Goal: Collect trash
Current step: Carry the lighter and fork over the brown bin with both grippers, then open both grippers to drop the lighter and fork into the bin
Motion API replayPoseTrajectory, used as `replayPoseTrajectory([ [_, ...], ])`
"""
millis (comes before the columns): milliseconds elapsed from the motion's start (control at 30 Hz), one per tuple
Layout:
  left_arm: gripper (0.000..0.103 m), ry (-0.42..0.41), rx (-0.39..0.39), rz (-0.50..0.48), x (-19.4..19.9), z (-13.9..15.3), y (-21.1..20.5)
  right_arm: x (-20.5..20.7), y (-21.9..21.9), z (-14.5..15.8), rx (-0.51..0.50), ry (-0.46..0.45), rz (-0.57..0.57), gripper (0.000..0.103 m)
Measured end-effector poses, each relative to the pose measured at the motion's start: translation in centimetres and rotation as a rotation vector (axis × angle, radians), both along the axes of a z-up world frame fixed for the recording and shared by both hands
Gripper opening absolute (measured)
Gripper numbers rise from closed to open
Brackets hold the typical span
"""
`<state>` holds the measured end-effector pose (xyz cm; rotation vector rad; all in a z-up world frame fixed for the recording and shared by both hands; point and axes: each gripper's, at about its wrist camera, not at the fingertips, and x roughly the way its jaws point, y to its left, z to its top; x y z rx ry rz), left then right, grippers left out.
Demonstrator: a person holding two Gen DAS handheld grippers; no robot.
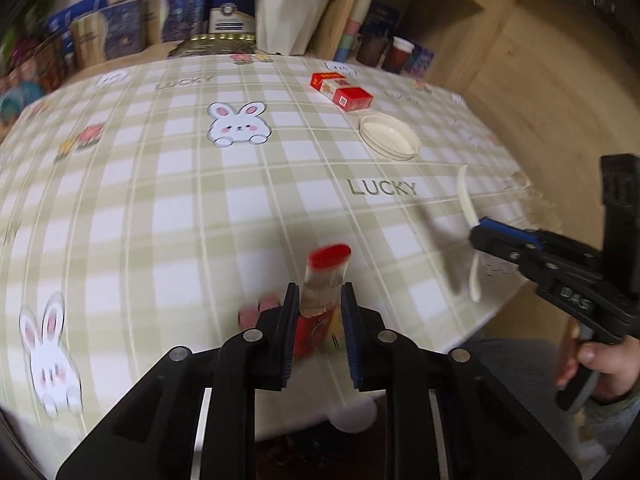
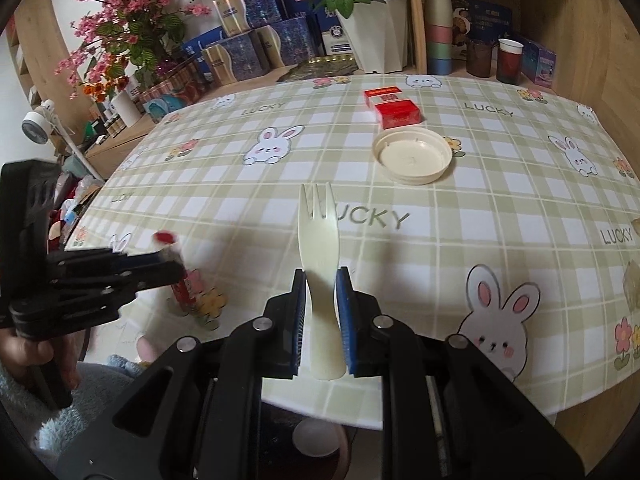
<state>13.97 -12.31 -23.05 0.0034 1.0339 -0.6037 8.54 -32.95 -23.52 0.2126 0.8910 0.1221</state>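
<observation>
A small clear bottle with a red cap and red label (image 1: 326,280) stands between the pads of my left gripper (image 1: 320,300), which is shut on it just above the checked tablecloth (image 1: 200,208). The same bottle (image 2: 182,276) and left gripper (image 2: 170,266) show at the left of the right wrist view. My right gripper (image 2: 321,280) is shut on the handle of a cream plastic fork (image 2: 318,232), tines pointing away. In the left wrist view that fork (image 1: 466,200) sticks out of the right gripper (image 1: 478,230) at the right.
A cream round lid (image 2: 412,156) and a red and white box (image 2: 394,110) lie further back on the table. A white planter (image 2: 380,36), blue gift boxes (image 2: 248,48), stacked cups (image 2: 438,28) and wooden shelving line the far side. A person's hand (image 1: 600,364) holds the right tool.
</observation>
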Motion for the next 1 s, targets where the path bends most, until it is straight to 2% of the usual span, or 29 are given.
replayPoseTrajectory([
  [33, 0.011, 0.006, -0.013, 0.012, -0.8, 0.3, 0.5, -0.4, 0.2, 0.1, 0.003, 0.000, 0.004, 0.019],
  [133, 0.011, 0.015, -0.050, 0.045, -3.1, 0.9, 2.3, -1.8, 1.3, 0.5, -0.003, -0.004, 0.025, 0.019],
  [300, 0.010, 0.025, -0.061, 0.057, -5.4, 0.7, 3.3, -3.9, 3.2, 0.6, -0.005, 0.004, 0.057, 0.019],
  [567, 0.010, -0.023, -0.096, 0.025, -9.0, 3.1, 4.1, -6.8, 5.5, 1.1, -0.007, 0.003, 0.103, 0.019],
  [700, 0.010, -0.003, -0.105, 0.017, -11.2, 2.9, 5.1, -8.2, 6.7, 0.1, -0.007, 0.035, 0.132, 0.019],
  [1000, 0.010, 0.067, -0.099, 0.067, -14.5, 0.4, 8.1, -9.1, 9.5, -4.5, 0.058, 0.198, 0.200, 0.019],
])
